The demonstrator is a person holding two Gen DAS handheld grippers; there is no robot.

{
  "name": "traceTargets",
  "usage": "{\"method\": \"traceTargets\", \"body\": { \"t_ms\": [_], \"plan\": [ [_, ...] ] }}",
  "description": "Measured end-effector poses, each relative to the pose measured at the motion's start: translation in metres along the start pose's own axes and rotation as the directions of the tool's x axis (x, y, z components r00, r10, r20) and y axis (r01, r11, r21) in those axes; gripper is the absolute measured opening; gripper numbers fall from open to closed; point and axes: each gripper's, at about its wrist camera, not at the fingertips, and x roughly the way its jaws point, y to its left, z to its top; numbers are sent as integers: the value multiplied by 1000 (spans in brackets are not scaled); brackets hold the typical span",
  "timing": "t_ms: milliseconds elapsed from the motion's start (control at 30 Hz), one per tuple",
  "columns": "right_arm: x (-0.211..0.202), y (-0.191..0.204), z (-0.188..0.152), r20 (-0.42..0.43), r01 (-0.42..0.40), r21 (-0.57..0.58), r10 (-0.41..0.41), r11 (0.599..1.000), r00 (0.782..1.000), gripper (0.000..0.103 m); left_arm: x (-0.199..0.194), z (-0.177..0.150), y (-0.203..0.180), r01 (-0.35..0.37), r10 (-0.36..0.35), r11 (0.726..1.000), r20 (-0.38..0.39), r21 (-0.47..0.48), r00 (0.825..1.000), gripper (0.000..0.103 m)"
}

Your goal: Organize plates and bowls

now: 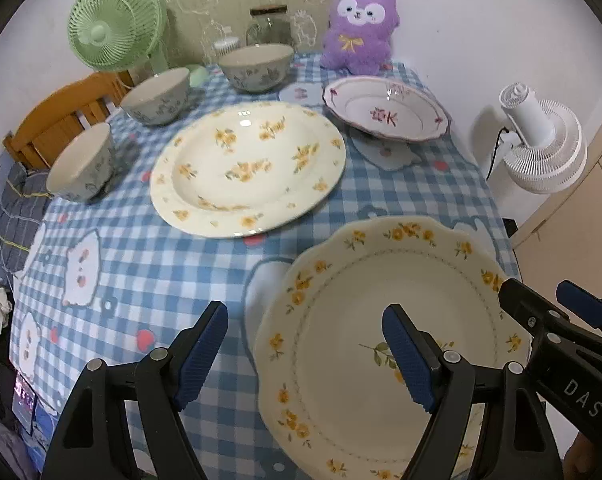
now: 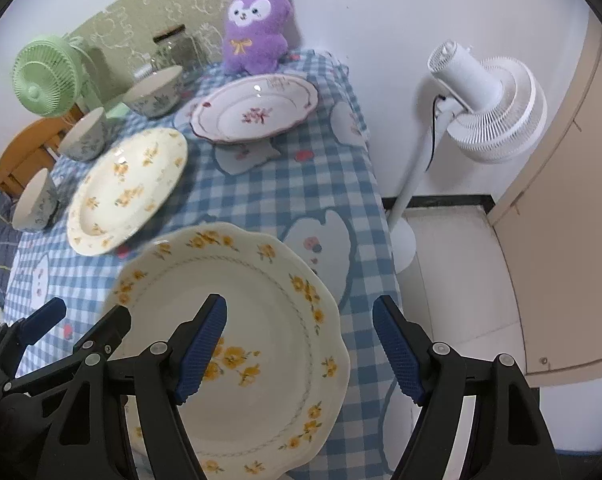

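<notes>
I'm in a home, at a dining table under a blue checked cloth with cartoon prints. A purple plush toy sits at its far end, a green fan and a white standing fan nearby.

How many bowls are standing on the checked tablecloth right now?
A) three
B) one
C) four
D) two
A: three grey-patterned bowls stand in a row along the table's left side, the nearest bowl, the middle bowl and the far bowl, beside the round yellow-flowered plate.
</notes>
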Motion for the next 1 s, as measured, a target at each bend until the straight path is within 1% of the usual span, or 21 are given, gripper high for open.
{"method": "traceTargets", "body": {
  "t_ms": [167, 300, 433, 600, 700, 833, 1000],
  "plan": [
    [-13, 14, 8, 12, -14, -33, 14, 999, 1000, 78, -12, 7, 8, -12, 12, 1000, 22, -18, 1000, 81],
    [-19, 25, 15, 15, -23, -36, 23, 999, 1000, 78, -20, 14, 17, -25, 26, 1000, 47, -11, 999, 80],
    [-26, 36, 23, 29, -27, -36, 28, 999, 999, 78, -28, 21, 28, -15, 16, 1000, 76, -13, 997, 79],
    [-30, 50, 35, 38, -35, -20, 36, 999, 999, 78, -32, 37, 40, 5, -7, 1000, 100, 11, 995, 79],
    [-32, 60, 40, 44, -31, -28, 32, 999, 999, 78, -36, 47, 48, 1, -4, 1000, 128, 22, 992, 79],
    [-35, 76, 47, 43, -14, -48, 16, 999, 999, 78, -36, 59, 62, 21, -22, 1000, 126, 6, 992, 79],
    [-34, 89, 61, 36, -35, -34, 36, 999, 999, 78, -41, 72, 74, -3, -2, 1000, 153, 31, 988, 79]
  ]
}}
